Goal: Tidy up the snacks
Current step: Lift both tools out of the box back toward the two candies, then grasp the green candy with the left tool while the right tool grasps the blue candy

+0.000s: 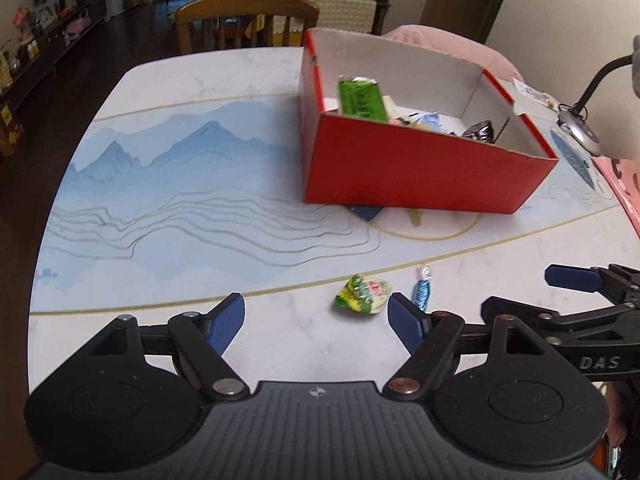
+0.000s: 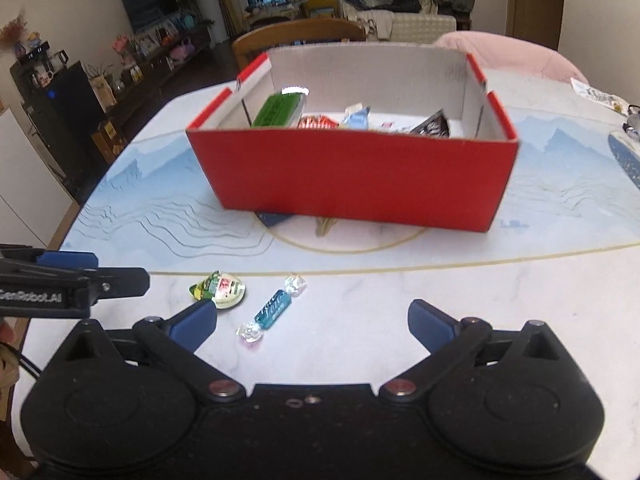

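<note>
Both grippers are hanging just over the near edge of the table (image 2: pixel 400 312), and we are holding each one spread wide with nothing between its pads. Our left gripper (image 1: pixel 316 314) is pointing at the green-and-white wrapped snack (image 1: pixel 363 295), which is lying just beyond its right fingertip. Our right gripper (image 2: pixel 312 322) is framing the blue twist-wrapped candy (image 2: pixel 272 314), which is sitting nearer its left finger than its right, just right of the green-and-white piece.

Both loose sweets are resting on bare marble, well apart from the red box (image 2: pixel 352 176) standing farther back at the table's middle. That box is already holding a green packet (image 2: pixel 280 110) leaning at its left side, plus several other wrappers.

We are judging both pieces to be very light, with crinkly, slippery film that could skate on the smooth top if a pad nudges it. For the blue candy, the firm middle looks like the place to pinch, not the clear twisted ends, which would likely crumple and slip. For the puffy green-and-white one, we would be closing across its widest part, gently, since it seems soft.
</note>
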Motion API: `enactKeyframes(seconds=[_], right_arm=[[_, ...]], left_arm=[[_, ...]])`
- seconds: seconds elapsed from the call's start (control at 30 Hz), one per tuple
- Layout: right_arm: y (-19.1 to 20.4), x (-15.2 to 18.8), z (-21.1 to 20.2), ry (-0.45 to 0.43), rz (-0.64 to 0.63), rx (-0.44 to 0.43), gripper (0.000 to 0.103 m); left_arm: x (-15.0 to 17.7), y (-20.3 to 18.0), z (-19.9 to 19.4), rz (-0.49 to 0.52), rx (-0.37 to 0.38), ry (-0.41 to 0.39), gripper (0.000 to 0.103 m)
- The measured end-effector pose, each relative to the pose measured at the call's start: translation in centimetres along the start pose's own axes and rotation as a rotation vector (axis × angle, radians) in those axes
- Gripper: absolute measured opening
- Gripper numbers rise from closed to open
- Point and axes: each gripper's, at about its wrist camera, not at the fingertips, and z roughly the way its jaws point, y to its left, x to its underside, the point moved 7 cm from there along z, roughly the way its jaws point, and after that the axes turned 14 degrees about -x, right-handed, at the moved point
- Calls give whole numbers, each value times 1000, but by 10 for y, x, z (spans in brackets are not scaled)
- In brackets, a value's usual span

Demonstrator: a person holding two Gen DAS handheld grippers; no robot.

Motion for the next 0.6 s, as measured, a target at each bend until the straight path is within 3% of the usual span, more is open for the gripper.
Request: enactKeyframes(seconds=[0.4,0.6], right_arm=[[3,2,58,80,-68,84,98],[5,3,70,113,-91,91,89]], left_arm=[[7,19,9,-16,-38,18,79],[9,19,11,-9,-41,23,79]])
